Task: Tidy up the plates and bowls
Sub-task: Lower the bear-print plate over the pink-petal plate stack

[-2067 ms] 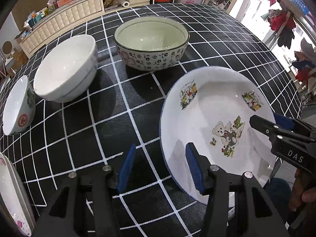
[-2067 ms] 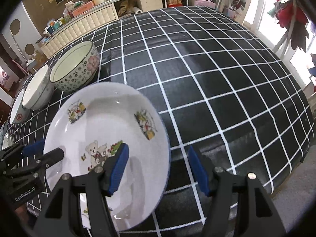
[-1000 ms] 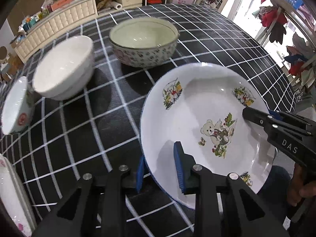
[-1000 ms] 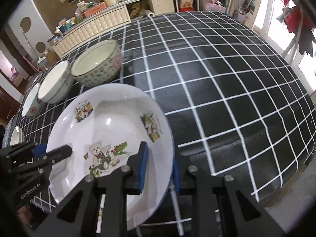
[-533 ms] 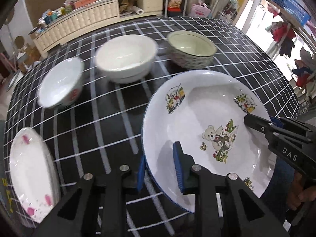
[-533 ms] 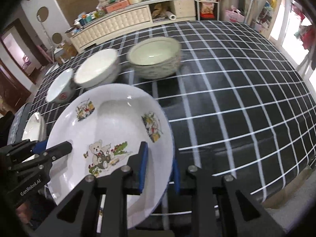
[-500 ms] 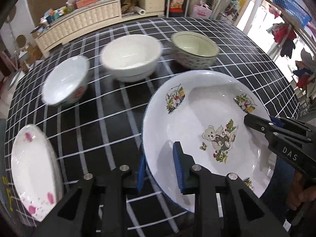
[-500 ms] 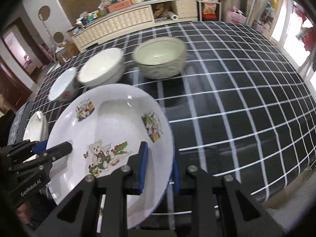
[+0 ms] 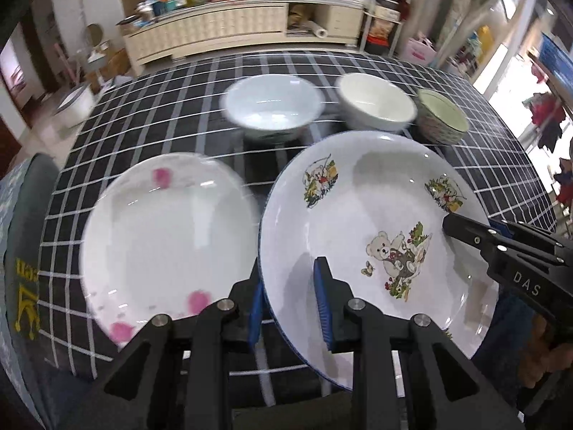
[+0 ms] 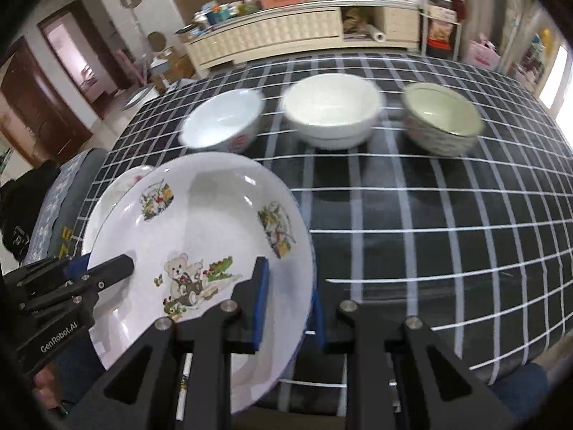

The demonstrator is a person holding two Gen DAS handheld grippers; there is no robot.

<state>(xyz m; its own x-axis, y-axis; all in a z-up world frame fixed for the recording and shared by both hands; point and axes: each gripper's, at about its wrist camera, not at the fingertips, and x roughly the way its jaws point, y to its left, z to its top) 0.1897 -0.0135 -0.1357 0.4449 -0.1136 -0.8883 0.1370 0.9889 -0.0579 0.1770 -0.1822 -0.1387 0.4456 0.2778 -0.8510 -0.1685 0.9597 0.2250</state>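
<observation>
The left gripper (image 9: 288,302) is clamped on the near rim of the teddy-bear plate (image 9: 361,215), one blue pad inside the plate and the other under its edge. The right gripper (image 10: 288,304) grips the same plate's opposite rim in the same way, with its inner pad beside the printed bear and its outer pad below the rim. In the left wrist view the right gripper's black fingers reach in over the plate from the right; in the right wrist view the left gripper's fingers come in from the left. The plate is held between the two, clear of the checked tablecloth (image 10: 447,236).

Just to the left of the left gripper's fingers, the pink-flowered plate (image 9: 161,243) lies on the cloth, its edge next to the held plate's rim; in the right wrist view the held plate covers most of it.

Beyond the fingers stands a row of three bowls: a white bowl with a red mark (image 10: 222,125), a plain white bowl (image 10: 331,109) and a green-lined patterned bowl (image 10: 442,122), near one another, blurred.

Farthest off, past the table, a cream sideboard (image 9: 211,32) carries clutter.
</observation>
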